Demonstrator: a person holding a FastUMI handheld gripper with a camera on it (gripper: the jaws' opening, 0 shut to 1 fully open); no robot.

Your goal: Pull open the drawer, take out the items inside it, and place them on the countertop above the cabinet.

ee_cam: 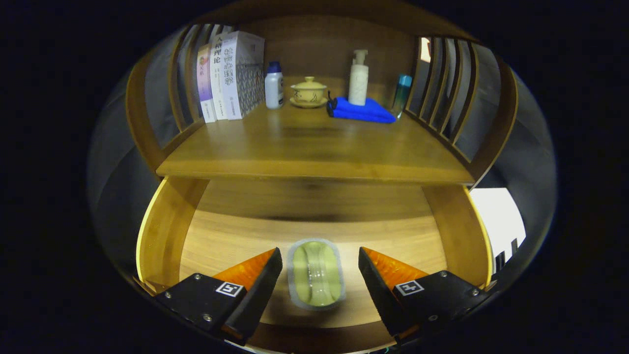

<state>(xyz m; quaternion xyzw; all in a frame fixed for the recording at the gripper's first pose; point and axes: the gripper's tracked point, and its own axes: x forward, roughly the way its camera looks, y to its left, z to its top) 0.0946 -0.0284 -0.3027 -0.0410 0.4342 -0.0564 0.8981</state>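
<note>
Left finger: it stands just left of the item, and a narrow strip of bare drawer floor shows between the two, so you are not touching yet.
Item in the drawer: a pale green, rounded oblong thing with a clear, wrapped look. It lies flat on the drawer floor, squarely between your fingers. Its long axis runs away from you, along the fingers, so its narrow width faces the gap.
Right finger: just right of the item, also apart from it, about as near as the left.
Hand-held gripper: spread wide with nothing held, and centred on the item.
Coming move, as I judge it: go down a little, then close across the short width. No turn of the wrist looks needed.
Surface: it sits above and beyond the open drawer. Its front half is bare, while books, bottles, a lidded cup and a blue cloth line the back.
</note>
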